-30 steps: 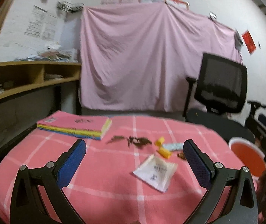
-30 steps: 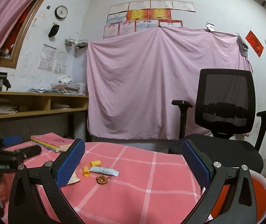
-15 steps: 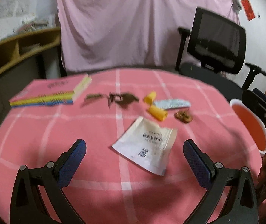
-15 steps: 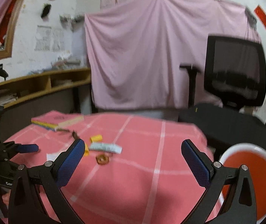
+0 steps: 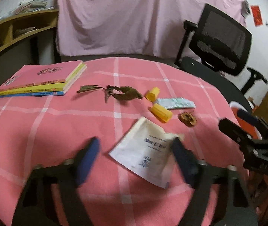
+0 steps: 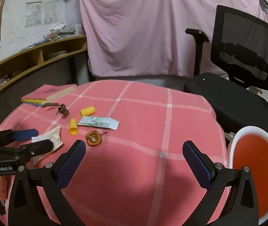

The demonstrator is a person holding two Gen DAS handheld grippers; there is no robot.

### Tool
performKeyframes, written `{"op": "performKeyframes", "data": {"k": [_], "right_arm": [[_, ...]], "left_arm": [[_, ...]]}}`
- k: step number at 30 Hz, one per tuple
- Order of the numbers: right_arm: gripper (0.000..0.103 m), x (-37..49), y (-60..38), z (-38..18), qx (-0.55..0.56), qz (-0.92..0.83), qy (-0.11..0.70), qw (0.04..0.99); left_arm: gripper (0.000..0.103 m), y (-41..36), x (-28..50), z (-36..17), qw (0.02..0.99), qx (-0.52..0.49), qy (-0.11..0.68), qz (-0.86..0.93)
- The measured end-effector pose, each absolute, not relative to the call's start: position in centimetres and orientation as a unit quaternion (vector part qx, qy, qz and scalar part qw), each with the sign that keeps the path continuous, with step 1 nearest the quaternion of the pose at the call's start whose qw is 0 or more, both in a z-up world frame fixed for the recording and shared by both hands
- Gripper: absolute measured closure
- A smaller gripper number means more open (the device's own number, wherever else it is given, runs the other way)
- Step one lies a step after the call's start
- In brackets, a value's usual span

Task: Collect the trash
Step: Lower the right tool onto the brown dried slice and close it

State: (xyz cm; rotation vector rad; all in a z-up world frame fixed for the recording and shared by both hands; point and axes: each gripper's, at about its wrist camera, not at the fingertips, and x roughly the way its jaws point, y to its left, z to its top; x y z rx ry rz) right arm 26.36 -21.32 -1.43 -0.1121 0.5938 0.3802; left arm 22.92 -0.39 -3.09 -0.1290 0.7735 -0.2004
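Trash lies on a pink checked tablecloth (image 5: 49,124): a white paper packet (image 5: 145,150), two yellow caps (image 5: 160,112), a pale blue-green wrapper (image 5: 175,103), a brown dried fruit slice (image 5: 188,119) and dry leaves (image 5: 122,94). My left gripper (image 5: 134,158) is open and straddles the near end of the white packet (image 6: 49,137), its jaws either side, blurred by motion. My right gripper (image 6: 134,160) is open and empty above the cloth, right of the fruit slice (image 6: 94,139). An orange bin with a white rim (image 6: 254,171) stands at the table's right edge.
A stack of pink, yellow and blue books (image 5: 41,81) lies at the table's back left. A black office chair (image 6: 243,71) stands behind the table on the right. A wooden shelf (image 6: 30,60) runs along the left wall. A pink sheet (image 6: 152,28) hangs behind.
My left gripper has dropped toward the white packet and its jaws have narrowed around it. My right gripper has tilted down toward the table, bringing the orange bin into view.
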Motion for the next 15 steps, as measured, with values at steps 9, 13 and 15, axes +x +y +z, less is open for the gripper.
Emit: {"op": "performKeyframes", "data": {"k": [9,13,15], "right_arm": [[0.057,27.3,-17.5,-2.5,-0.123,0.246,0.316,0.908],[0.06,28.0,-16.8,-3.0,-0.126,0.261,0.329,0.899],[0.06,28.5,-16.8,-3.1,-0.118,0.271,0.336,0.894]], "left_arm": [[0.075,-1.0,22.3,-3.4,0.92,-0.042,0.371,-0.12],[0.083,-0.3,22.6,-3.6,0.916,-0.056,0.38,-0.118],[0.083,-0.3,22.6,-3.5,0.916,-0.057,0.38,-0.118]]}}
